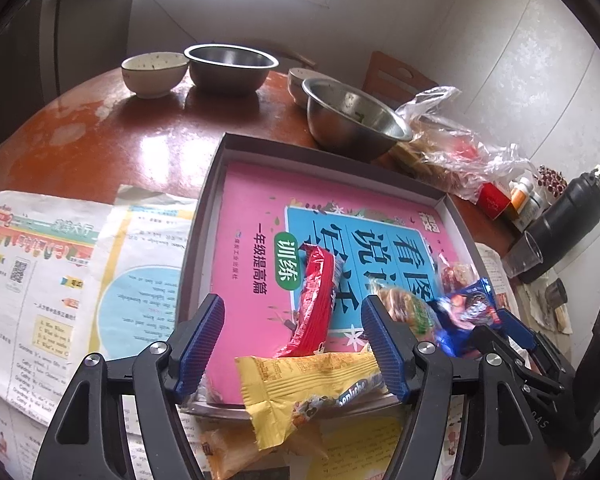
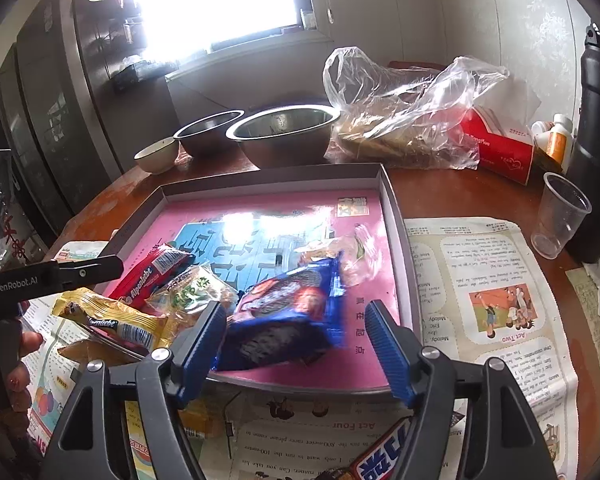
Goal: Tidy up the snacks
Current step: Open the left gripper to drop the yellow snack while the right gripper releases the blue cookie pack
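Note:
A grey shallow box (image 1: 216, 184) (image 2: 392, 200) lined with a pink book holds snacks. A red Alpenliebe pack (image 1: 316, 304) (image 2: 152, 276), a green-labelled clear pack (image 1: 408, 308) (image 2: 192, 288) and a blue cookie pack (image 1: 468, 312) (image 2: 292, 312) lie inside. A yellow Alpenliebe pack (image 1: 312, 384) (image 2: 108, 320) hangs over the box's near edge. My left gripper (image 1: 296, 348) is open, with the yellow pack between its fingers. My right gripper (image 2: 296, 344) is open above the blue pack. An orange pack (image 1: 236, 452) and a Snickers bar (image 2: 384, 456) lie on the newspaper outside.
Two steel bowls (image 1: 232, 66) (image 2: 284, 132), ceramic bowls (image 1: 154, 72), a plastic bag of food (image 2: 404, 120), a red box (image 2: 500, 148), a clear cup (image 2: 560, 212) and a black flask (image 1: 568, 216) stand behind and right of the box. Newspaper (image 1: 60, 280) (image 2: 480, 300) covers the red round table.

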Demonstrator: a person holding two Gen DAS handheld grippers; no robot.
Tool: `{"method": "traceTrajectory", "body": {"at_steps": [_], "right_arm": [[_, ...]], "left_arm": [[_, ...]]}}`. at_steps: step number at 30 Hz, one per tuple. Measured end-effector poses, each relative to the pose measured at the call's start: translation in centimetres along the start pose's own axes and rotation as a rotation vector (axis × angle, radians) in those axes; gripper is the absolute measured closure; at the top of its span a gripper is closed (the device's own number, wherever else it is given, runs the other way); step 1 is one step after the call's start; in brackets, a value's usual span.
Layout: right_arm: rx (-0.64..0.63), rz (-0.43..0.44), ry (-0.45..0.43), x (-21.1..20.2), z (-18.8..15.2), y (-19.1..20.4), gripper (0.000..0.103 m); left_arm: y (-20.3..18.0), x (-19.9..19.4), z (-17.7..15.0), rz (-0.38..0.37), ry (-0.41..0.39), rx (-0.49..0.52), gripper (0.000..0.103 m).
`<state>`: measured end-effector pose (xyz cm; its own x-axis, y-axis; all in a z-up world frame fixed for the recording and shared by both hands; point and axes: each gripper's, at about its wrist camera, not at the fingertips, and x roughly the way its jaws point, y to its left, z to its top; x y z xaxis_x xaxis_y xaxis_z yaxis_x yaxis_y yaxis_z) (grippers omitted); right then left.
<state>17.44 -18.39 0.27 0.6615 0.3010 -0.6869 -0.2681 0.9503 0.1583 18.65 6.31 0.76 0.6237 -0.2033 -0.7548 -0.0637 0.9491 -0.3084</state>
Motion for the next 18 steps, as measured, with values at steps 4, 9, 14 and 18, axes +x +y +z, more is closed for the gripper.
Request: {"method": "traceTrajectory", "body": {"at_steps": [4, 9, 14, 18], "right_arm": [[0.003, -0.002, -0.009, -0.4, 0.0, 0.0, 0.030], [-0.004, -0.004, -0.023, -1.0, -0.1, 0.1, 0.029], [-0.003, -0.002, -0.035, -1.6, -0.2, 0.2, 0.028], [-0.002, 0.003, -0.047, -2.2, -0.2, 0.3, 0.028]], "left_arm": [[-0.1, -0.7, -0.1, 0.001, -0.009, 0.005, 0.029], [-0.3, -1.5, -0.3, -0.008, -0.018, 0.009, 0.028], [-0.6, -2.6, -0.4, -0.011, -0.040, 0.019, 0.028], [-0.9, -3.7, -0.5, -0.016, -0.056, 0.029, 0.027]]}}
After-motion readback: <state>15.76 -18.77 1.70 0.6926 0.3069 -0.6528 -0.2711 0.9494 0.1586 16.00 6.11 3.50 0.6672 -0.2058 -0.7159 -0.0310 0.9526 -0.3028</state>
